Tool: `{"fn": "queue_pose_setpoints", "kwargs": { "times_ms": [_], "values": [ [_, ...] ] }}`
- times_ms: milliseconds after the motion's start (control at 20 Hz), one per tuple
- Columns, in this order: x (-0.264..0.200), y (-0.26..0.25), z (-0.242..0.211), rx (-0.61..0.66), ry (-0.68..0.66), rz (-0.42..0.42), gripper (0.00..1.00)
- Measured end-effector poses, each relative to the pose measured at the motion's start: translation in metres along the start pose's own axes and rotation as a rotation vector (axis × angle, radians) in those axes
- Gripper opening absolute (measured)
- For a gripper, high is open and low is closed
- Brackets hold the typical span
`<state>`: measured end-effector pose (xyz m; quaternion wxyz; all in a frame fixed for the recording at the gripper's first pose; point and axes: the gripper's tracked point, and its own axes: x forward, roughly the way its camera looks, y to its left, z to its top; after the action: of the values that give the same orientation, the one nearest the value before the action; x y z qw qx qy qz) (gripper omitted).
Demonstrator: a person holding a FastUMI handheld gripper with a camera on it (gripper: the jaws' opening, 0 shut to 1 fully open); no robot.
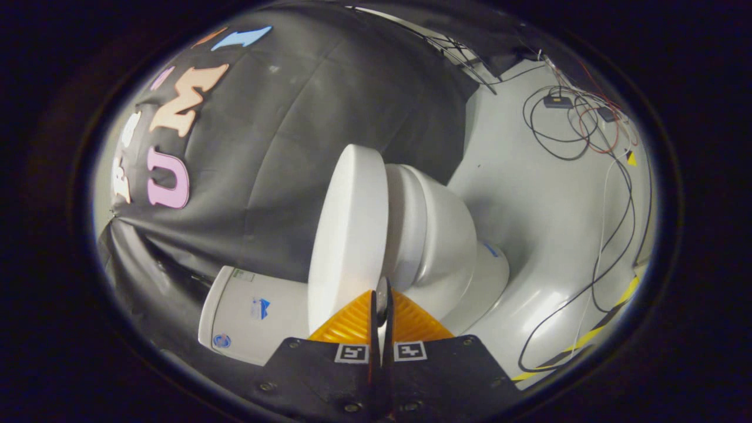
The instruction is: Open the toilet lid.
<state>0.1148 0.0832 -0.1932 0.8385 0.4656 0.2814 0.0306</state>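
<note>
We see the gripper with its fingers pinching the front edge of the toilet lid, raised off the toilet bowl. Tank beside them. Loose cables lie across the floor beyond.

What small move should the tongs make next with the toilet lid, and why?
Probably keep swinging the lid further away from the bowl, toward the tank. The tongs are nearly closed and seem to pinch the lid's front edge; the lid is already lifted off the seat, with a gap showing, but has not yet reached the tank.
</note>
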Motion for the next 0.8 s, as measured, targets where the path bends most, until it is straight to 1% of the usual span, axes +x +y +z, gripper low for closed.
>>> {"fn": "queue_pose_setpoints", "kwargs": {
  "times_ms": [200, 400, 500, 650, 800],
  "values": [
    [-0.003, 0.006, 0.000, 0.000, 0.003, -0.007, 0.01],
    [-0.010, 0.022, 0.001, -0.007, 0.008, 0.022, 0.01],
    [-0.014, 0.034, 0.004, -0.027, 0.004, 0.042, 0.01],
    [-0.019, 0.038, 0.004, -0.085, 0.017, 0.034, 0.01],
    [-0.022, 0.049, 0.003, -0.090, 0.019, 0.051, 0.01]
  ]
}}
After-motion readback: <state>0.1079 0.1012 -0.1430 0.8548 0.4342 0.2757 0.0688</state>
